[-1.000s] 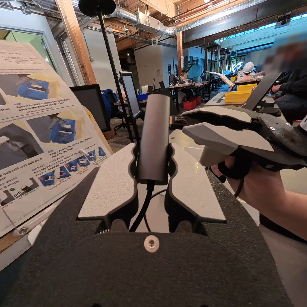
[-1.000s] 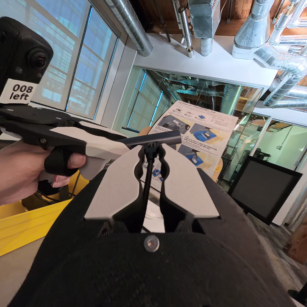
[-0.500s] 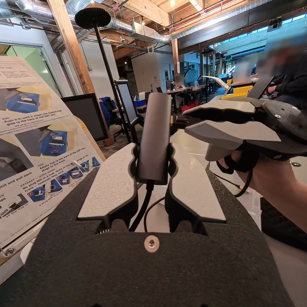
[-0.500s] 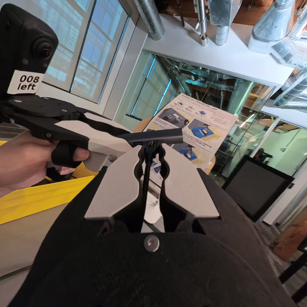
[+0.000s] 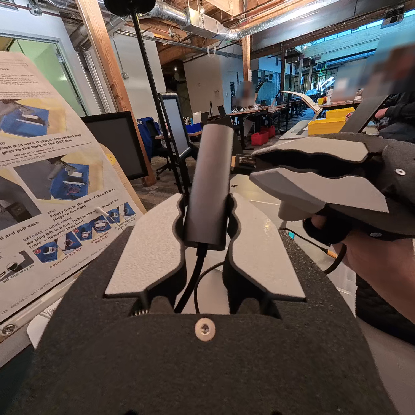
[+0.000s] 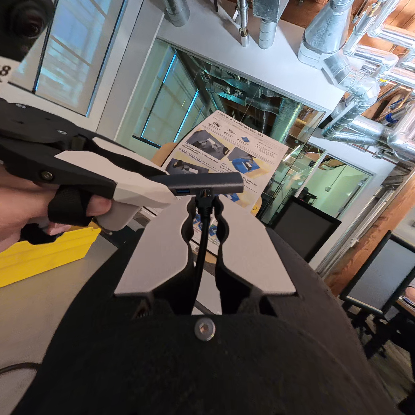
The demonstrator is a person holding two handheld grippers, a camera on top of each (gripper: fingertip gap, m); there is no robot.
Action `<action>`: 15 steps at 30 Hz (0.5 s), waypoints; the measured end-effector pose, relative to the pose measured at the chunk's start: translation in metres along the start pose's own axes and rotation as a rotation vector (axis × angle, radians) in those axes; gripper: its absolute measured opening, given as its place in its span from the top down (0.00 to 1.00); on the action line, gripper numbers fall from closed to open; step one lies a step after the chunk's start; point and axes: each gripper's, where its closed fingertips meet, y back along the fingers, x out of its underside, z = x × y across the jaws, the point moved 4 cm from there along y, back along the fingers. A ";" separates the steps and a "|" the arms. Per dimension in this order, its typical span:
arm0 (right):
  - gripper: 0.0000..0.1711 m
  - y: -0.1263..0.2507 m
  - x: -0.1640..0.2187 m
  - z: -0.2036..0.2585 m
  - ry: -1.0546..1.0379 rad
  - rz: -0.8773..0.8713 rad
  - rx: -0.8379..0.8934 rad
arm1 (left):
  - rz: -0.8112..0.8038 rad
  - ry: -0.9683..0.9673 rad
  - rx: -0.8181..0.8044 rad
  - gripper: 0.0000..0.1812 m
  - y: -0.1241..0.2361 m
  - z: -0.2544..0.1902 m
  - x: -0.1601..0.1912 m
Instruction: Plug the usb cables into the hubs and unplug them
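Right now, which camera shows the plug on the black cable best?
The right wrist view: the plug sits between the right gripper's jaws, at the hub's side. The left wrist view shows only a dark bit past the hub, in the right gripper's jaws.

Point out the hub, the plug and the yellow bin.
hub (image 5: 208,184), left wrist view, middle of its grey body.
plug (image 6: 204,203), right wrist view, black moulded body under the hub.
yellow bin (image 6: 42,253), right wrist view, its side wall.

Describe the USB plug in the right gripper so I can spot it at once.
Find the grey hub held level by the left gripper. The black plug meets its underside, between the right gripper's fingers. Beside it sits an empty blue port; only the plug trails a cable.
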 end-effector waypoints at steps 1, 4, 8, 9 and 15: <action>0.90 0.001 0.000 0.000 0.015 0.003 -0.009 | 0.003 -0.009 0.003 0.81 0.000 0.000 0.000; 0.90 0.002 0.000 -0.001 -0.020 0.001 -0.051 | 0.004 -0.012 0.025 0.81 0.001 -0.001 0.000; 0.90 0.004 -0.003 -0.001 0.009 0.004 -0.074 | 0.010 -0.038 0.030 0.81 0.003 -0.002 -0.002; 0.90 0.004 -0.002 -0.001 0.014 0.008 -0.088 | 0.016 -0.047 0.032 0.81 0.003 -0.002 -0.001; 0.90 0.007 -0.005 -0.003 0.024 -0.047 -0.030 | 0.001 -0.060 0.024 0.82 0.002 -0.006 -0.006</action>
